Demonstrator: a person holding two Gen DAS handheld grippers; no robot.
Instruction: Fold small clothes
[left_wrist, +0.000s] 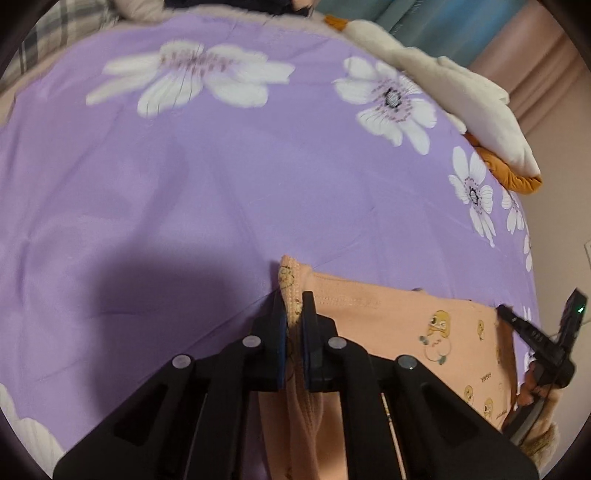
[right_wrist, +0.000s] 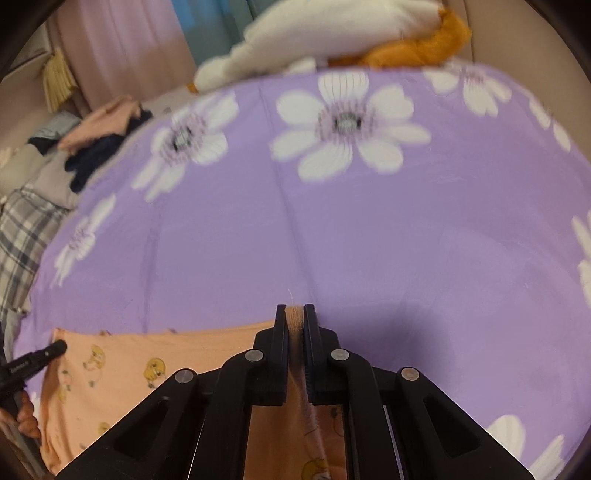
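Note:
A small peach garment (left_wrist: 436, 332) printed with yellow cartoon chicks lies on the purple flowered bedspread (left_wrist: 229, 192). My left gripper (left_wrist: 294, 295) is shut on its ribbed left corner, the cloth bunched up between the black fingers. My right gripper (right_wrist: 294, 307) is shut on the garment's (right_wrist: 122, 365) opposite ribbed corner, a strip of peach fabric pinched between the pads. Each gripper shows at the edge of the other's view: the right gripper (left_wrist: 532, 336) at lower right, the left gripper (right_wrist: 33, 360) at lower left, with a person's fingers under it.
A white and orange plush toy (left_wrist: 461, 96) lies along the bed's far right edge, also the plush toy (right_wrist: 332, 33) at the top. A pile of peach and dark clothes (right_wrist: 99, 136) and plaid fabric (right_wrist: 26, 229) sit at the left. The bedspread (right_wrist: 369, 229) stretches ahead.

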